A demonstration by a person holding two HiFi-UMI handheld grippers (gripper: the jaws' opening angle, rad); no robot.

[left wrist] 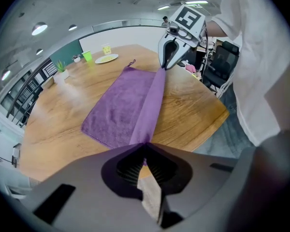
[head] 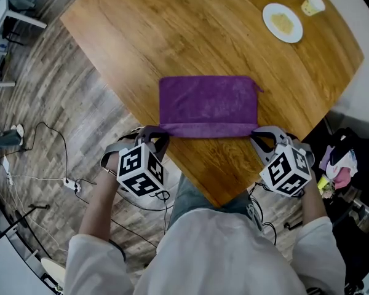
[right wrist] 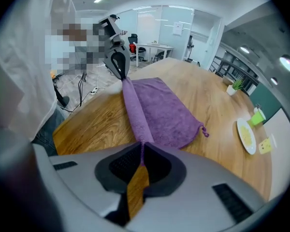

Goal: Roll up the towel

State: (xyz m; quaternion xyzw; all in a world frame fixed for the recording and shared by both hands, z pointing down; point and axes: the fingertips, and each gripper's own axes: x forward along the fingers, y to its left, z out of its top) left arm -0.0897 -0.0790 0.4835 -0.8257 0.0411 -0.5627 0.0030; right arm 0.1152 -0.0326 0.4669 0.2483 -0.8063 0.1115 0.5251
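- The purple towel (head: 209,102) lies flat on the wooden table (head: 172,29), close to the table's near corner.
- Its near edge is turned over into a narrow band (head: 208,129) that runs the towel's full width.
- The left hand-held gripper (head: 162,134) is on the band's left end, pointing steeply down, jaws pinched tight on the cloth.
- The right hand-held gripper (head: 256,134) mirrors it at the right end, jaws clamped on that corner of the towel.
- Between the two, the band is stretched straight and taut.
- A small hanging loop (head: 259,88) pokes out of the towel's far right corner.
- Well apart, at the far end of the table, sit a white plate (head: 282,22) and, just beside it, a pale cup (head: 312,5).
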